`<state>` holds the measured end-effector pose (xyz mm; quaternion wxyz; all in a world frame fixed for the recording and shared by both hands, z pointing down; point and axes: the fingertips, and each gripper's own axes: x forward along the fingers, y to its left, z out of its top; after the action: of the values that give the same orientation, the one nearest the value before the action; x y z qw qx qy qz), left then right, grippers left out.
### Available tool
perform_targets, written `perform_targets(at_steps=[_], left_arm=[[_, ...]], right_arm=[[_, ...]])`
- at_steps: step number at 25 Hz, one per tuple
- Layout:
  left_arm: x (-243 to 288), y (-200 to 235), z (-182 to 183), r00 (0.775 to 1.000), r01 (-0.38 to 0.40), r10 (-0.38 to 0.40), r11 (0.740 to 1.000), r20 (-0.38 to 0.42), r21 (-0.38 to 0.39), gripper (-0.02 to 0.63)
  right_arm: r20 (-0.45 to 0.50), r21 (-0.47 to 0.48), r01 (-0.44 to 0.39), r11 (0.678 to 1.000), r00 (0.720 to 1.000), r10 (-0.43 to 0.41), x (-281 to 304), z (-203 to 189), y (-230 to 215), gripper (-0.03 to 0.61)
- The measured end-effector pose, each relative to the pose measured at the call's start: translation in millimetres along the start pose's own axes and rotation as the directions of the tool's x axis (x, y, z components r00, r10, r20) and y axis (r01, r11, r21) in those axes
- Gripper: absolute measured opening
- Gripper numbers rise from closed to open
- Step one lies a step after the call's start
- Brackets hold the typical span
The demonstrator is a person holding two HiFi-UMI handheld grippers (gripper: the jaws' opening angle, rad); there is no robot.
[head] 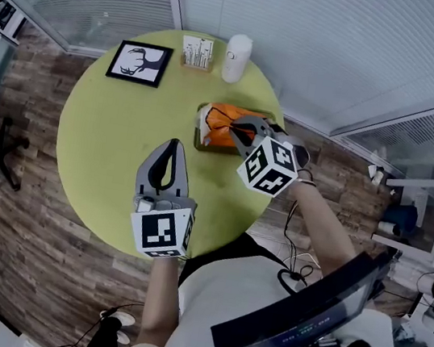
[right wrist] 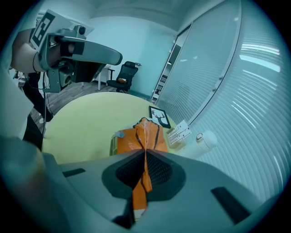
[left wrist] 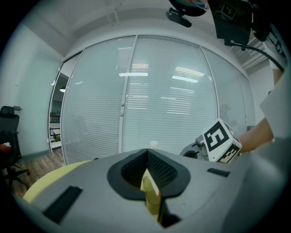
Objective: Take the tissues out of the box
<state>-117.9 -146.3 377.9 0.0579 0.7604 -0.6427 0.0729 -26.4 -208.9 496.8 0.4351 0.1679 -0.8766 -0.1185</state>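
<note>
The tissues (head: 220, 120) come as one soft pack in crinkly orange wrap. It sits in the single shallow box (head: 203, 147) on the far right part of the round table (head: 103, 118). The pack looks light and squashy, and the film is probably slippery, so the gathered fold on top seems the best place to pinch. The right gripper (head: 237, 130) already does that, its jaws closed tight on the raised fold (right wrist: 144, 132). The left gripper (head: 174, 143) hovers over the table well short of the box, jaws together and apparently holding nothing. One framed picture (head: 140, 63), one card stand (head: 197, 51) and one white bottle (head: 236, 57) stand behind.
</note>
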Motion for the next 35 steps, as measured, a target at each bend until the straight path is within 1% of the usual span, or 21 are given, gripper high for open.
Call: perform_targets(at_steps=[18,35], left_arm=[[-9,1,13,0.999,-0.022,0.022,1.000,0.036,0.009,0.012],[-15,-4,35,0.995,-0.043,0.039,0.999,0.093,0.033,0.012]], right_arm=[[0.078,0.017,0.100,0.995,0.992,-0.101,-25,22,-12,0.018],[0.171,0.081,0.199,0.977,0.963,-0.210,-56,42,-23,0.018]])
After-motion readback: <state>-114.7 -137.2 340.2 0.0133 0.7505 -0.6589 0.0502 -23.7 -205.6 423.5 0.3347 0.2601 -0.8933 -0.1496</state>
